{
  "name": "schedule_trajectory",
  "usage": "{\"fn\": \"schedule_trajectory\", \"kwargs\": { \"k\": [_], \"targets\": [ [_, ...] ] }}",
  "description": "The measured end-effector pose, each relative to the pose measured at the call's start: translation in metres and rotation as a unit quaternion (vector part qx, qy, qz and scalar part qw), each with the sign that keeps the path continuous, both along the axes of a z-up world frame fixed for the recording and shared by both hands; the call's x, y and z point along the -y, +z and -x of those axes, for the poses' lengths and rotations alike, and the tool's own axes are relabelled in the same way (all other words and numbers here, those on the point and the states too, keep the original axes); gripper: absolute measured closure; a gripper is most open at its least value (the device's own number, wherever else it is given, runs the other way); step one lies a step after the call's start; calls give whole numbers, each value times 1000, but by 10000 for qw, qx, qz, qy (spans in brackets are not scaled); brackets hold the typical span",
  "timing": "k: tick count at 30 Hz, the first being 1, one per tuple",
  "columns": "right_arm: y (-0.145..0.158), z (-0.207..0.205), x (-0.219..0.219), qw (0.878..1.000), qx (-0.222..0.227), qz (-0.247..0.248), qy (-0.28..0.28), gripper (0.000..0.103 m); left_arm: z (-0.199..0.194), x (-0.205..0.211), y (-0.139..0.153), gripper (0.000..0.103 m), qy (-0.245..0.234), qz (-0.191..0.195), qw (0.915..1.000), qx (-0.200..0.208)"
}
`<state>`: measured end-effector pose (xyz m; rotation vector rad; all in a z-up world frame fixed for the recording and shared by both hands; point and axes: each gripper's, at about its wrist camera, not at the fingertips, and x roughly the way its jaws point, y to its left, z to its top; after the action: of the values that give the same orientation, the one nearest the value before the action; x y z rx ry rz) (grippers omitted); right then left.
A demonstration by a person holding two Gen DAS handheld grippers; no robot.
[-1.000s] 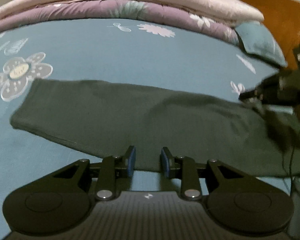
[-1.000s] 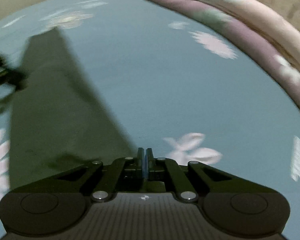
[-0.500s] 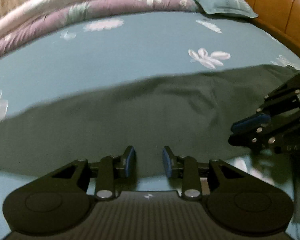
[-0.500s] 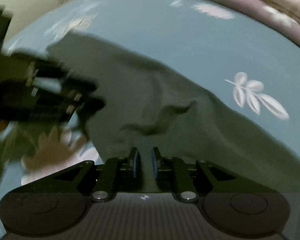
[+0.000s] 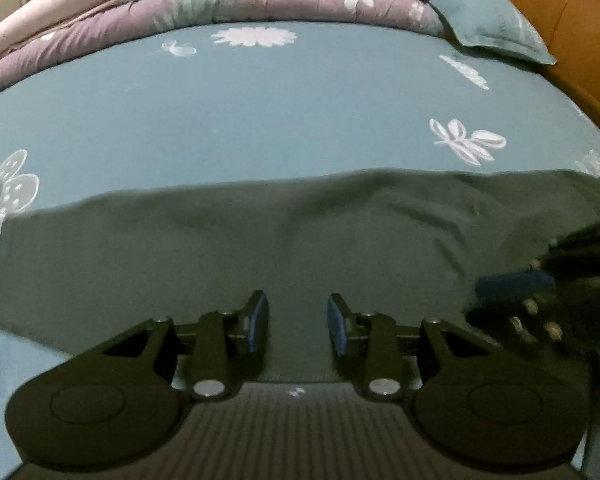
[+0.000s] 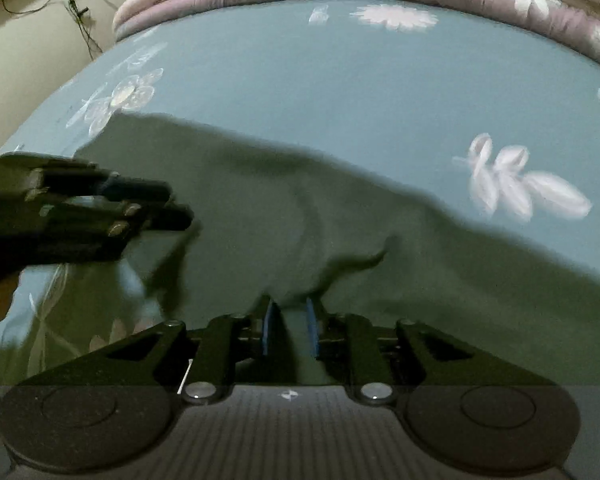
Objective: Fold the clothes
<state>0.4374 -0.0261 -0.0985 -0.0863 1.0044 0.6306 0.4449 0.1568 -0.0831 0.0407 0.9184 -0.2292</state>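
Observation:
A dark green garment (image 5: 284, 240) lies flat as a long band across the blue flowered bed sheet (image 5: 260, 112). It also shows in the right wrist view (image 6: 380, 248), with a raised wrinkle near the jaws. My left gripper (image 5: 297, 316) is open and empty over the garment's near edge. My right gripper (image 6: 290, 316) is open, with the garment's near edge between its blue pads. The right gripper also shows at the right of the left wrist view (image 5: 516, 284). The left gripper shows at the left of the right wrist view (image 6: 156, 204).
Folded purple and pink quilts (image 5: 236, 4) are stacked along the far side of the bed. A blue pillow (image 5: 492, 24) lies at the far right beside a wooden headboard (image 5: 572, 20). A wall with cables (image 6: 60, 20) stands to the left.
My right gripper went from shut to open and moved onto the garment's near edge beside the left gripper. The left gripper stayed open and shifted its aim along the garment.

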Motion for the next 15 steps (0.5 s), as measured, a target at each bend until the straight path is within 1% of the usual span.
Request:
{"fn": "schedule_trajectory", "kwargs": {
  "k": [1, 2, 4, 5, 6, 9, 13, 15],
  "targets": [
    [0, 9, -2, 9999, -46, -26, 153, 74, 8, -3, 0, 67, 12, 68, 9999, -81],
    [0, 15, -1, 9996, -103, -68, 252, 73, 16, -7, 0, 67, 24, 136, 9998, -167],
    [1, 23, 2, 9988, -221, -152, 397, 69, 18, -11, 7, 66, -102, 144, 9989, -430],
    [1, 22, 5, 9986, -280, -219, 394, 69, 13, -13, 12, 66, -105, 131, 9989, -431],
    [1, 18, 7, 9984, -339, -299, 350, 69, 7, -15, 19, 66, -58, 100, 9996, -267],
    [-1, 14, 9, 9977, -438, -446, 255, 68, -25, -15, 31, 62, 73, 252, 9996, 77],
    [-1, 18, 7, 9975, -398, -476, 335, 57, -37, -22, 18, 61, 178, 589, 9980, -170],
    [-1, 20, 6, 9974, -378, -490, 375, 55, -42, -26, 11, 62, 231, 759, 9964, -296]
  ]
}}
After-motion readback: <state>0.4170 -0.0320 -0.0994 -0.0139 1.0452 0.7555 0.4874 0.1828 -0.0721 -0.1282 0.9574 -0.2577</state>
